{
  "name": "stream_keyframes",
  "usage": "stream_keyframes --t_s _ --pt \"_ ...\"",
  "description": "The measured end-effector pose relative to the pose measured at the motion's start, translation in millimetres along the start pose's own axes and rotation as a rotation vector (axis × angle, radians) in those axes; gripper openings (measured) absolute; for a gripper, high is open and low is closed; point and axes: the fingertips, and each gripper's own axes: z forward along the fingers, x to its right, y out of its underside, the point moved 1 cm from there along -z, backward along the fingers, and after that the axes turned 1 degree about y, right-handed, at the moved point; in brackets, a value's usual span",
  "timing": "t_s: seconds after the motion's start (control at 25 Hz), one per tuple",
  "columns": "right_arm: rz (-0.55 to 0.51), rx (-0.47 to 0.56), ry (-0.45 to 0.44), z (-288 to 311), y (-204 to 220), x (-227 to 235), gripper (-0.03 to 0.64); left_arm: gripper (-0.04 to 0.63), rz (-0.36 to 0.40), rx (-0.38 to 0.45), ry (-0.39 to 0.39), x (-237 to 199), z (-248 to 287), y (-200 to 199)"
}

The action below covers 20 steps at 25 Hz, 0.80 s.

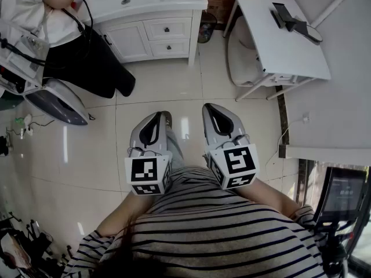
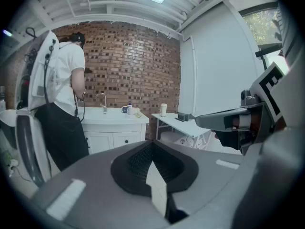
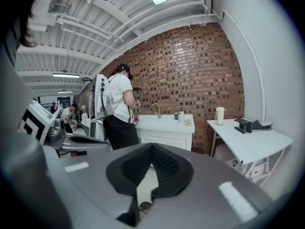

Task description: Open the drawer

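A white vanity cabinet (image 1: 145, 33) stands far ahead across the tiled floor, with two small drawers, the upper drawer (image 1: 167, 29) above the lower drawer (image 1: 169, 47), both closed. My left gripper (image 1: 164, 117) and right gripper (image 1: 207, 109) are side by side close to my body, pointing toward the cabinet and well short of it. Both have their jaws together with nothing between them. In the left gripper view the cabinet (image 2: 114, 136) shows beyond the shut left gripper (image 2: 151, 144). The right gripper view shows the cabinet (image 3: 164, 138) past the shut right gripper (image 3: 151, 146).
A person (image 1: 40, 10) in a white top and dark trousers stands at the cabinet's left end by the sink. A white table (image 1: 284, 39) with a black device (image 1: 295, 23) stands to the right. A white and grey machine (image 1: 55, 100) sits at the left.
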Motion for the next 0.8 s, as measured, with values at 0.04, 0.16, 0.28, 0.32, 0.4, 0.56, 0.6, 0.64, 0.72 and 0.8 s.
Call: stream_keyframes --t_s 0.04,0.16,0.28,0.32,0.4,0.56,0.6,0.64,0.72,0.8 --pt "-0.002 -0.007 0.006 18 -3 3 0.002 0.015 -0.008 -0.011 0.018 -10 15 -2" --pt "0.005 -0.041 0.031 76 -10 13 0.002 0.015 -0.017 -0.045 0.082 -43 66 -11" --pt "0.053 -0.1 0.071 141 -13 25 0.002 0.015 0.009 -0.049 0.165 -79 126 -28" --pt "0.069 -0.117 0.083 163 -11 29 0.002 0.015 0.027 -0.044 0.19 -89 145 -32" --pt "0.078 -0.138 0.095 205 -2 38 0.002 0.015 0.046 -0.041 0.221 -107 178 -28" --pt "0.059 -0.16 0.089 288 46 59 0.002 0.015 0.005 -0.054 0.212 -144 249 12" --pt "0.053 -0.166 0.082 308 64 65 0.002 0.015 -0.012 -0.056 0.201 -153 266 26" --pt "0.044 -0.173 0.075 329 85 72 0.002 0.015 -0.031 -0.055 0.191 -160 283 41" --pt "0.014 -0.184 0.062 373 134 84 0.002 0.015 -0.065 -0.043 0.173 -171 317 77" --pt "-0.017 -0.184 0.049 422 187 96 0.002 0.015 -0.087 -0.02 0.158 -182 351 114"
